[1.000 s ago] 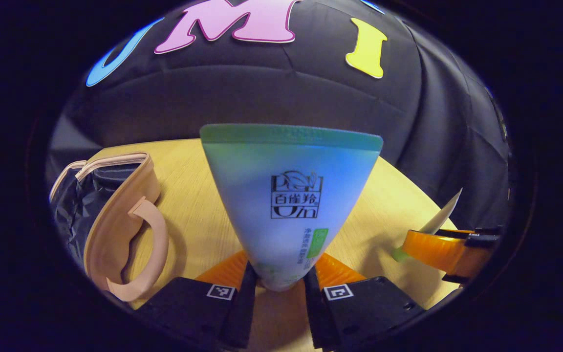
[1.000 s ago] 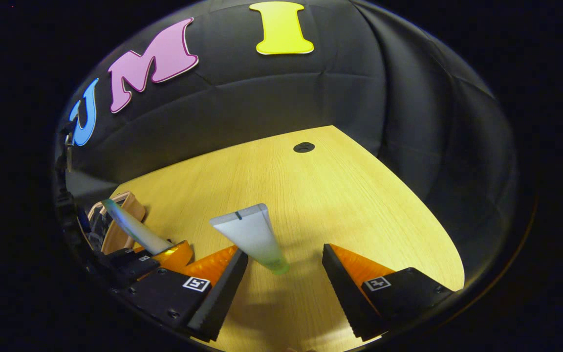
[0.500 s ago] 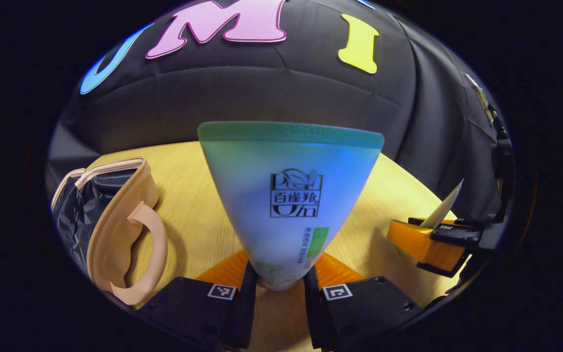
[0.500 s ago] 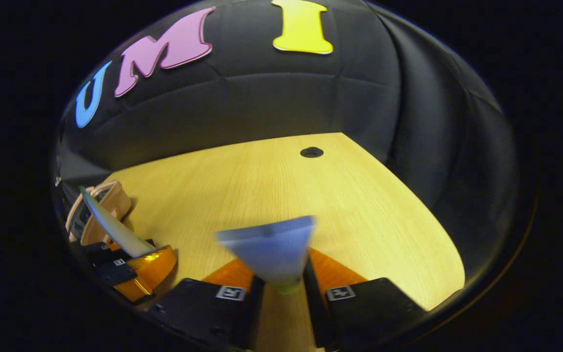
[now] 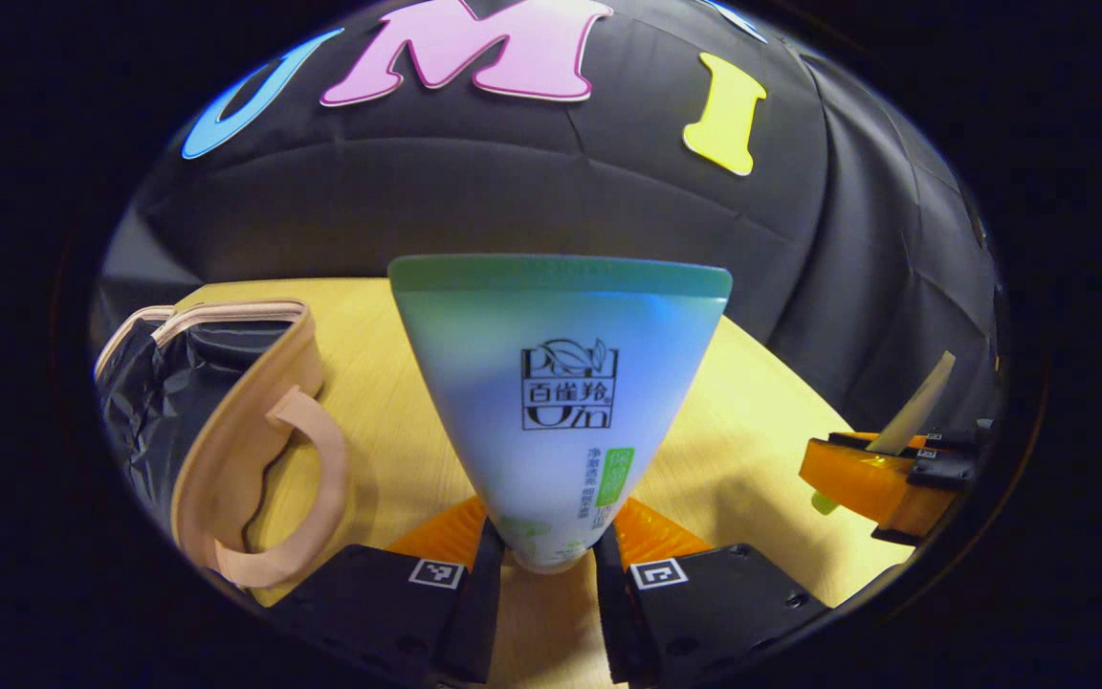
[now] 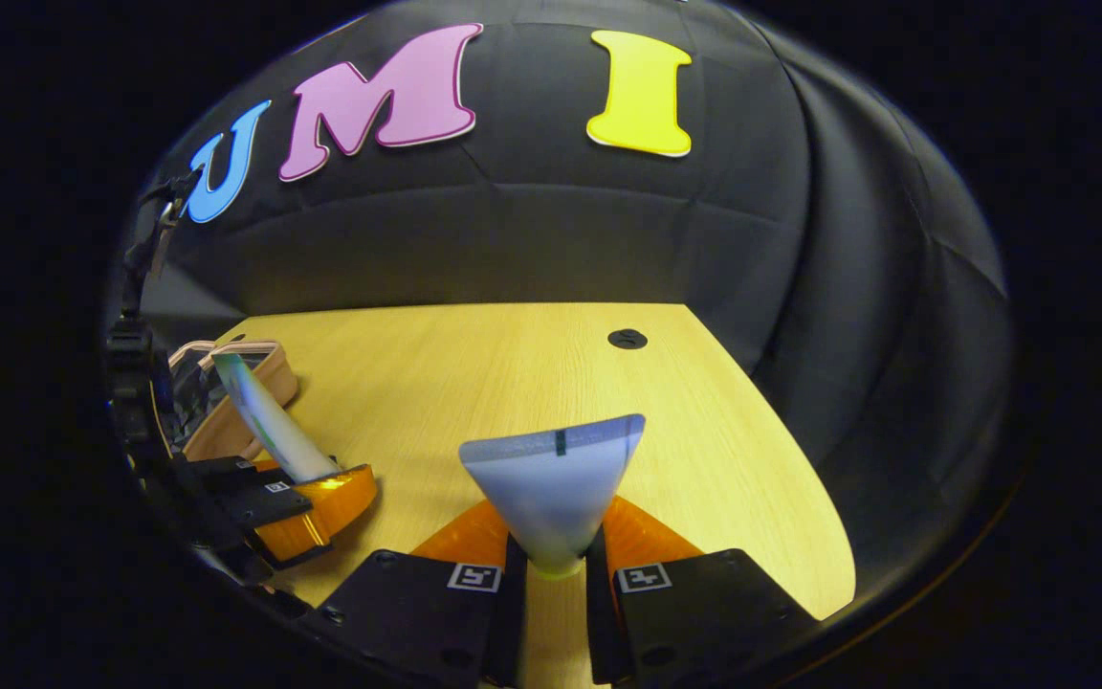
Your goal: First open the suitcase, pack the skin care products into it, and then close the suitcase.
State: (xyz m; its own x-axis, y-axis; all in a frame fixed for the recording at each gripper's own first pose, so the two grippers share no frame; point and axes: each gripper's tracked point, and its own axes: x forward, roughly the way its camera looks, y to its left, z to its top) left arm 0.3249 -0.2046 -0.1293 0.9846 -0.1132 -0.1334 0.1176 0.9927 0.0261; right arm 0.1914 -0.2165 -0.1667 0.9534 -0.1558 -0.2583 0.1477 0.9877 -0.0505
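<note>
In the left gripper view my left gripper (image 5: 547, 574) is shut on a large blue-green tube (image 5: 561, 392), which stands up from between the fingers. The open pink suitcase (image 5: 226, 421) with its dark lining and handle lies to the left on the table. In the right gripper view my right gripper (image 6: 551, 574) is shut on a smaller pale tube (image 6: 551, 488), lifted off the table. The left gripper (image 6: 307, 502) with its tube (image 6: 259, 411) shows at the left there, in front of the suitcase (image 6: 240, 402). The right gripper (image 5: 881, 478) shows at the right of the left gripper view.
The wooden table (image 6: 513, 383) stretches ahead, with a dark round hole (image 6: 627, 338) near its far right corner. Its right edge curves away toward the black cloth wall.
My right gripper closed on the small tube, which was leaning between its open fingers, and lifted it. The left gripper kept hold of the large tube and shifted only slightly.
</note>
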